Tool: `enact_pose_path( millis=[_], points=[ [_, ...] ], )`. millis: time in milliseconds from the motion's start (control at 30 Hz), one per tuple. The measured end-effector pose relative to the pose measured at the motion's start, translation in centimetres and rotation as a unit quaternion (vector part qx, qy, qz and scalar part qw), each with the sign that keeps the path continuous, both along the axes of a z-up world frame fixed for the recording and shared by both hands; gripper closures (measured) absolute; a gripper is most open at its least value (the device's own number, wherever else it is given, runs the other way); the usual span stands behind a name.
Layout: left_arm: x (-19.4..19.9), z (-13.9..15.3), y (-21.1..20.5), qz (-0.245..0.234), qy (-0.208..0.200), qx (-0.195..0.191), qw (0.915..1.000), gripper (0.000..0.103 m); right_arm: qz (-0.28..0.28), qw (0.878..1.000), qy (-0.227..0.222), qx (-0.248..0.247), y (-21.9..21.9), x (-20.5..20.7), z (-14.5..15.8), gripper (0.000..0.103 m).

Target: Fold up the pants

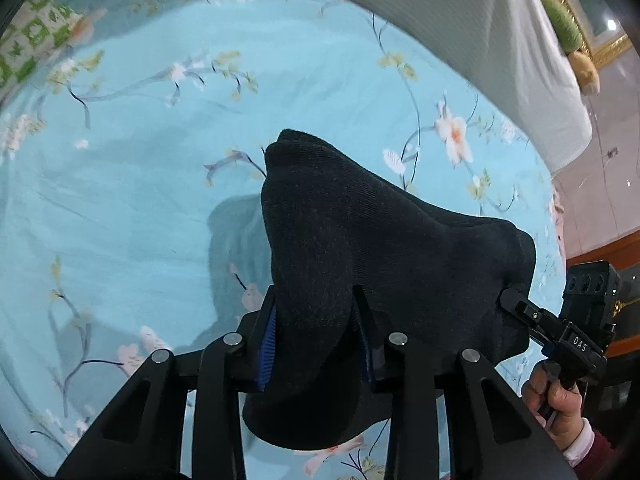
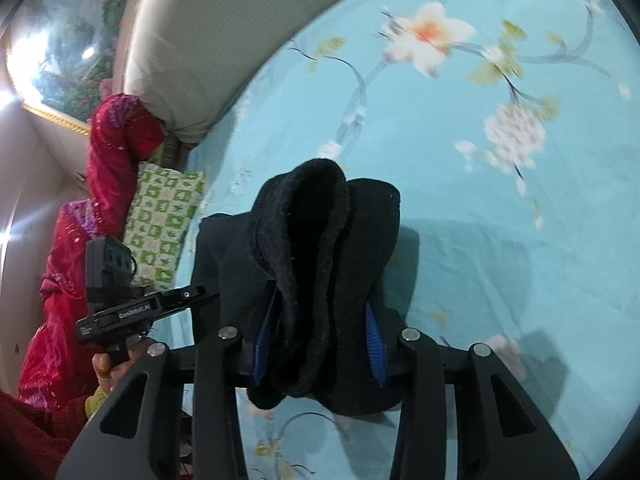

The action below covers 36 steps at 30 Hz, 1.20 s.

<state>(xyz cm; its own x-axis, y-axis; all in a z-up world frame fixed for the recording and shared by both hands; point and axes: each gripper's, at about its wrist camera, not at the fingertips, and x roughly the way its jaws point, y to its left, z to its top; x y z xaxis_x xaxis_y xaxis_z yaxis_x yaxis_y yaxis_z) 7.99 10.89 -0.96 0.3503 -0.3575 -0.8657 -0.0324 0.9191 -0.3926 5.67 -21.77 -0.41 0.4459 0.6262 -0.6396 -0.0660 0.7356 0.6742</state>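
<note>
The black pants (image 1: 384, 256) hung bunched above the light blue floral bedsheet (image 1: 140, 200), lifted clear of it and casting a shadow on the cloth below. The left gripper (image 1: 316, 340) was clamped on one thick fold, its blue-ribbed pads pressing the fabric from both sides. At about four o'clock in the left wrist view, the right gripper (image 1: 506, 298) bit into the far edge of the same bundle, with the person's hand (image 1: 554, 400) around its handle. In the right wrist view, the right gripper (image 2: 320, 336) was likewise closed on a wad of the pants (image 2: 320, 248), and the left gripper (image 2: 208, 292) reached in from nine o'clock. A green-and-white patterned pillow (image 2: 164, 224) lay at nine o'clock beside red fabric (image 2: 112, 168), and a pale padded headboard (image 2: 224, 32) curved across eleven o'clock.
</note>
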Motion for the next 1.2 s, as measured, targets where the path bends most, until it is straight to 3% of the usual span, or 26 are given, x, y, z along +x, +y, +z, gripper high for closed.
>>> enact_pose_path(
  millis=[200,367,700,967,1200],
  points=[
    [0.0,3.5,2.7,0.027,-0.04,0.009,0.9988,0.07,0.029,0.999,-0.029,0.005,2.5,2.3,2.2,0.062],
    [0.6,4.2,4.9,0.051,-0.048,0.018,0.9974,0.07,0.054,0.998,-0.041,-0.004,4.8,4.9,2.9,0.062],
    [2.5,2.3,7.8,0.086,-0.036,0.038,0.9949,0.07,0.088,0.995,-0.035,-0.035,8.2,8.6,2.3,0.062],
    [2.8,0.3,7.9,0.082,-0.025,0.073,0.9936,0.074,0.099,0.993,-0.011,-0.057,9.3,9.5,0.3,0.062],
    [2.8,-0.5,7.9,0.077,-0.021,0.074,0.994,0.071,0.094,0.993,0.006,-0.066,8.8,10.0,-0.9,0.053]
  ],
)
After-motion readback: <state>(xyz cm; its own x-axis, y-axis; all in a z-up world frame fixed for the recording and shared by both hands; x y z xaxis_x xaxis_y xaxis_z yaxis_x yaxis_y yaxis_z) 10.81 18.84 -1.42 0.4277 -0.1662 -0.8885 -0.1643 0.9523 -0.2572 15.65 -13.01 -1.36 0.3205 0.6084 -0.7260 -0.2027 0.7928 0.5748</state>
